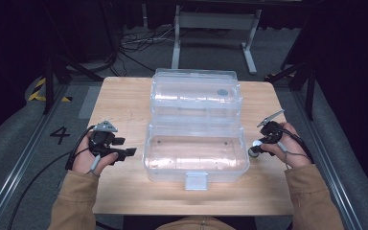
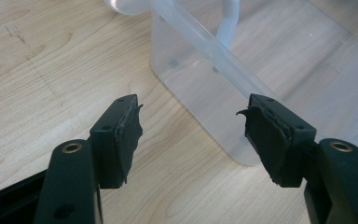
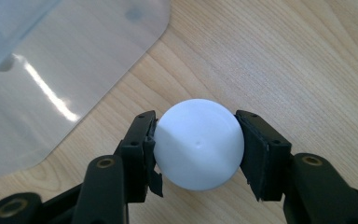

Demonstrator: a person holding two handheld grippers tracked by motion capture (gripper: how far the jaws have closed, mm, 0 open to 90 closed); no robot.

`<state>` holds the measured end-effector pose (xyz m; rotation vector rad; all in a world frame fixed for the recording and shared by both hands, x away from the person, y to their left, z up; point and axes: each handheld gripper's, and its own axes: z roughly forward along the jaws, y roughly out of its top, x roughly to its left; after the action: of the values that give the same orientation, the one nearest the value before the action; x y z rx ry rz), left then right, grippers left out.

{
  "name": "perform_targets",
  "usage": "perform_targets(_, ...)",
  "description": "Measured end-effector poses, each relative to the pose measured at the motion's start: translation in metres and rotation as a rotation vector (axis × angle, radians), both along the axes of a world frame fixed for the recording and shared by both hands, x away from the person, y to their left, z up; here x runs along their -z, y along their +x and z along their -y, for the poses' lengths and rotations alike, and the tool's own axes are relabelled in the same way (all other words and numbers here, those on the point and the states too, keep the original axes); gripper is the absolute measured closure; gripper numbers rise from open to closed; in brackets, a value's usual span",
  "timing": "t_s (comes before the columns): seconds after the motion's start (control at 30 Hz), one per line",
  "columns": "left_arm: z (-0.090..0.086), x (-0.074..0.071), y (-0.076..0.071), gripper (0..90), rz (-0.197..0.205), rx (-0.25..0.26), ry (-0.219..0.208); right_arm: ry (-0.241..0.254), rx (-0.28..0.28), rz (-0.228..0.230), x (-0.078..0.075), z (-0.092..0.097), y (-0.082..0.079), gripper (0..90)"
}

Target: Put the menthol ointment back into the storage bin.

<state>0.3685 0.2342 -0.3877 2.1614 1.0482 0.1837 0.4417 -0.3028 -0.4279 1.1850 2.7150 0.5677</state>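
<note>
A white ball (image 3: 198, 144) rests on the wooden table (image 1: 124, 100) just right of an open clear plastic box (image 1: 196, 170). My right gripper (image 3: 197, 151) has a pad against each side of the ball; in the high view that gripper (image 1: 256, 146) sits beside the box's right end. The box's corner (image 3: 51, 70) lies up and left of the ball. My left gripper (image 1: 124, 146) hovers by the box's left end with its jaws wide apart. In the left gripper view the left gripper (image 2: 191, 135) has only bare table between its fingers, and the box wall (image 2: 191, 88) stands just beyond them.
The box's lid (image 1: 196, 93) is folded back flat behind the base, and a latch tab (image 1: 195, 181) hangs at the front. Metal frame legs (image 1: 215, 28) and cables lie on the floor past the table's far edge.
</note>
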Motion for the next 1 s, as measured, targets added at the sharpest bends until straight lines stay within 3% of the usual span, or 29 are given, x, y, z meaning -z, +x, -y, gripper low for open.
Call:
perform_targets(0.3,-0.003,0.001,-0.003,36.2,-0.007,-0.010,0.003,0.032,0.007,0.009,-0.017,0.002,-0.005,50.6)
perform_targets(0.8,-0.014,0.005,-0.010,33.4,-0.014,-0.035,0.016,0.035,-0.020,0.037,-0.050,-0.002,-0.011,50.6)
perform_targets(1.0,-0.013,0.004,-0.009,33.2,-0.010,-0.036,0.014,0.010,-0.053,0.050,-0.064,-0.008,-0.013,50.6)
